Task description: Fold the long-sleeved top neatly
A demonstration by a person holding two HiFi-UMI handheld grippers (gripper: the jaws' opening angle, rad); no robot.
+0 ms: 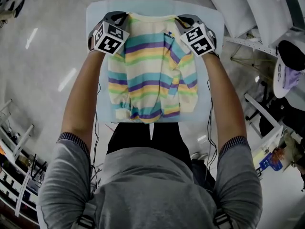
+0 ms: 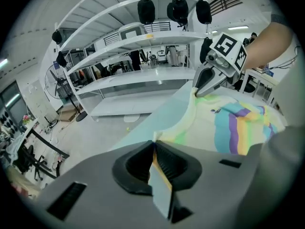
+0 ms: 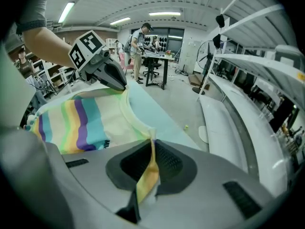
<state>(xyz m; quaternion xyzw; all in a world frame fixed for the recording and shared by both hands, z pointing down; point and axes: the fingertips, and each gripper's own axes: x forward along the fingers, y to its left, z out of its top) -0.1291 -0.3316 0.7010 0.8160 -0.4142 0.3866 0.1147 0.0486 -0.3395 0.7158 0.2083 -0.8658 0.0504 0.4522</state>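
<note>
A striped long-sleeved top (image 1: 150,75) in cream, teal, purple and yellow lies on a pale blue table (image 1: 95,13), collar at the far end, both sleeves folded in. My left gripper (image 1: 116,19) is shut on the top's far left shoulder, and fabric (image 2: 159,182) shows pinched between its jaws. My right gripper (image 1: 183,20) is shut on the far right shoulder, with a yellow strip of the top (image 3: 147,178) clamped in it. Each gripper view shows the other gripper (image 2: 202,87) (image 3: 119,84) across the collar (image 3: 128,113).
The small table's edges (image 1: 209,56) lie close round the top, with grey floor on all sides. White shelving (image 2: 124,75) stands beyond the table's far left. A person (image 3: 139,51) stands by a desk in the distance. Clutter and racks sit at the right of the head view.
</note>
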